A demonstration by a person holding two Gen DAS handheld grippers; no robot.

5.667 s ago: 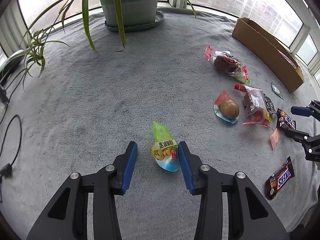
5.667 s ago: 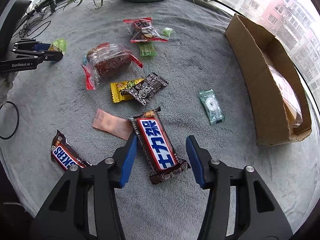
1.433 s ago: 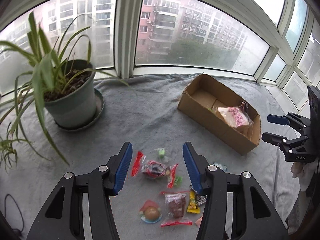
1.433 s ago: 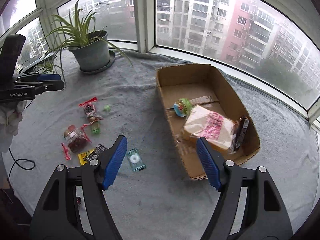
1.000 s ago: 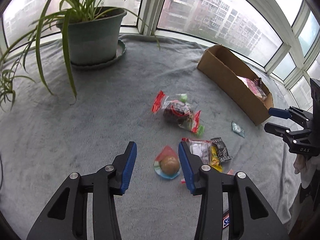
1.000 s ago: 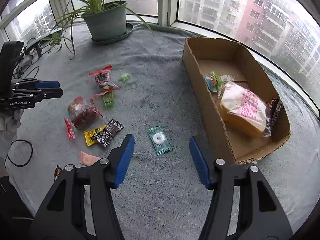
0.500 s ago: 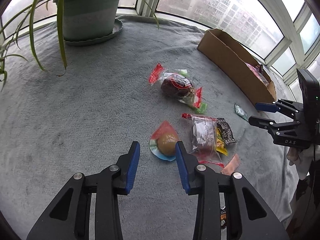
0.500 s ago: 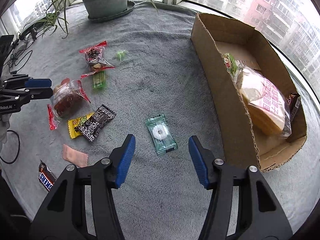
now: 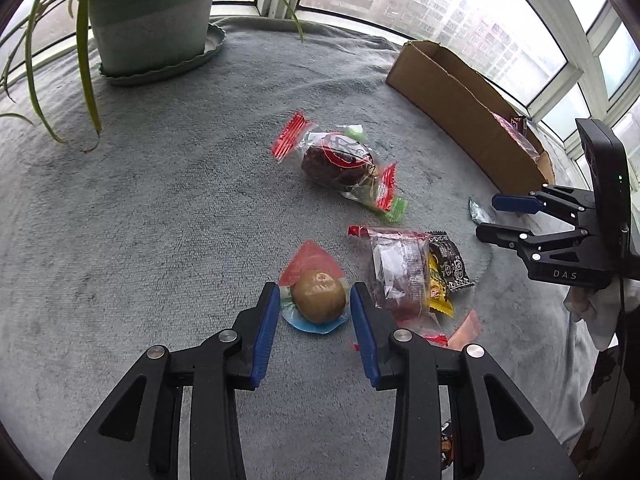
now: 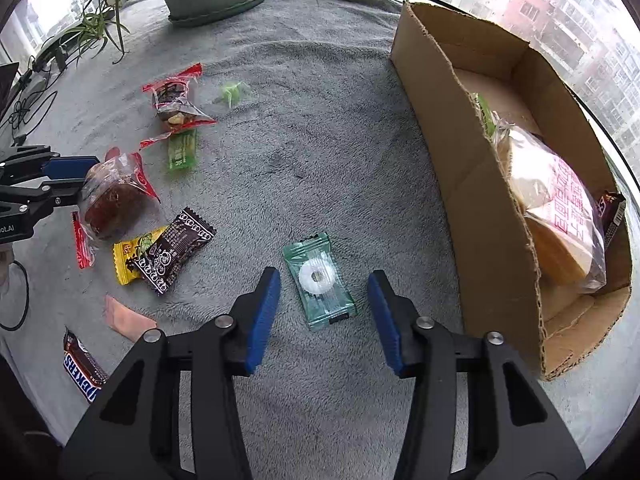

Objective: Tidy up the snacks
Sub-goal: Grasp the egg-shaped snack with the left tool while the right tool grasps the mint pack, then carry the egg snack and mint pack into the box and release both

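Grey fleece blanket (image 9: pixel 140 208) fills the left wrist view, and the left gripper (image 9: pixel 312 304) sits low over it, its blue pads narrow on either side of a round brown snack in a clear red-and-blue wrapper (image 9: pixel 318 300). The pads look just beside the wrapper's edges; whether they press on it cannot be told. Right of that snack lies a clear packet with red ends (image 9: pixel 400 272), touching a yellow packet (image 9: pixel 438 292) and a black patterned one (image 9: pixel 450 264). Beyond it, a dark snack in a clear red-ended wrapper (image 9: pixel 340 160). Farther right stands the cardboard box (image 9: pixel 460 108); far left of the snack, the potted plant (image 9: pixel 148 16).

Over to the right wrist view: the right gripper (image 10: pixel 324 300) hovers, jaws closing, with a green mint packet (image 10: pixel 320 280) lying flat on the blanket between the pads, neither pad touching it. Right of the mint, the cardboard box (image 10: pixel 452 152) holds a bagged bread loaf (image 10: pixel 556 208). Left of the mint lie the black patterned packet (image 10: pixel 176 248), the yellow packet (image 10: pixel 128 256) and, near the frame's edge, a Snickers bar (image 10: pixel 82 372).
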